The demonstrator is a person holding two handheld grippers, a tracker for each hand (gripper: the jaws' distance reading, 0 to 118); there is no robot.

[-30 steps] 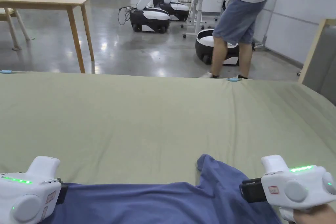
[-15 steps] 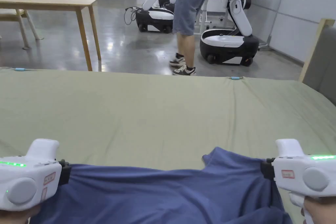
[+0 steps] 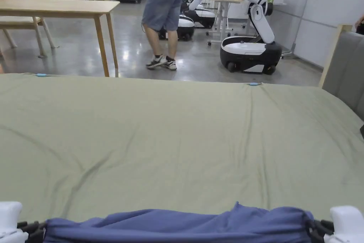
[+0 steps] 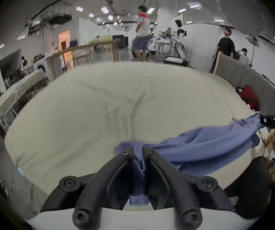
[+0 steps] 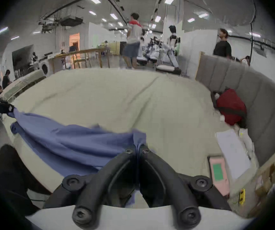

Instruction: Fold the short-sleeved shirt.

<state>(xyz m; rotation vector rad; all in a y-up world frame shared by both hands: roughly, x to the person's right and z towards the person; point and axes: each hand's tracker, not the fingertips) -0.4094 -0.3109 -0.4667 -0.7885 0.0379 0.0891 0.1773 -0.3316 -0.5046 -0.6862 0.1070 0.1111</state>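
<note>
I hold the shirt (image 3: 177, 224) stretched along the bed's (image 3: 177, 140) near edge, left gripper (image 4: 138, 152) and right gripper (image 5: 137, 148) each clamped on an end, likely to pull it flat before folding.

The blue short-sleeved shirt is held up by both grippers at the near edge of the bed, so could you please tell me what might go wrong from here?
1. The blue short-sleeved shirt is bunched into a rope between the left gripper and right gripper; it may lie down creased on the green bedsheet.
2. Each gripper pinches just a small bit of cloth, so a corner could slip out.
3. Part of the shirt hangs off the near edge and may drag.
</note>
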